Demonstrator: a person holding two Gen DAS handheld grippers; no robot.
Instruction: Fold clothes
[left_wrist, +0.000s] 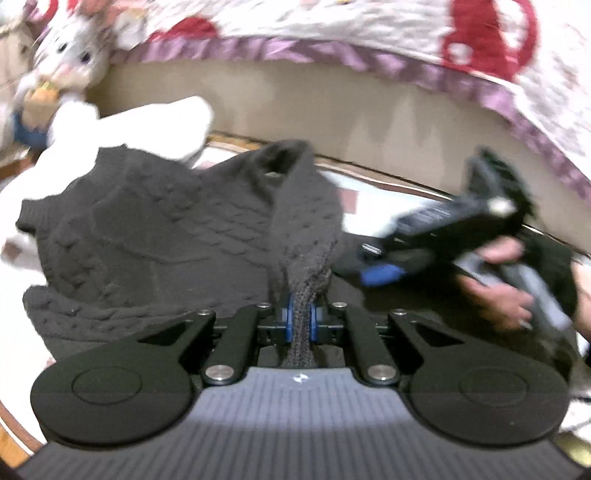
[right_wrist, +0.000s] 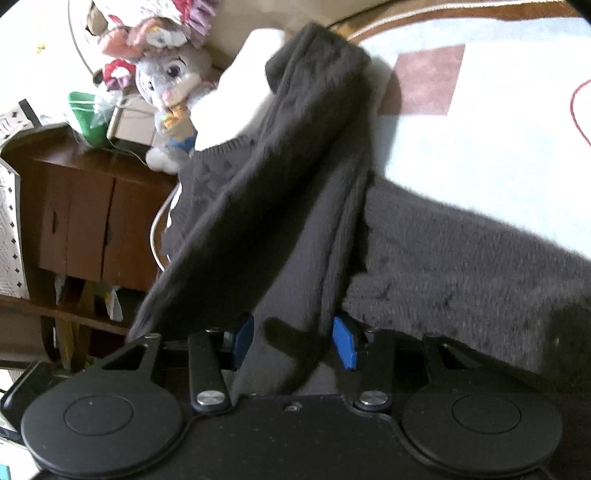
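Observation:
A dark grey cable-knit sweater (left_wrist: 147, 236) lies on a pale bedsheet (right_wrist: 480, 140). My left gripper (left_wrist: 300, 321) is shut on a strip of the sweater, which rises from the pads toward the far edge. In the right wrist view the sweater (right_wrist: 461, 266) spreads to the right, and a long fold of it (right_wrist: 295, 206) runs up from between the blue pads (right_wrist: 345, 345). My right gripper (right_wrist: 293, 341) is open, with the fold lying loose in the gap. The right gripper (left_wrist: 384, 275) and the hand holding it also show in the left wrist view.
A white pillow (left_wrist: 147, 122) and a plush rabbit (left_wrist: 70, 55) sit at the far left. A patterned quilt (left_wrist: 369, 29) hangs along the back. A brown wooden cabinet (right_wrist: 85, 214) with clutter on top stands beside the bed.

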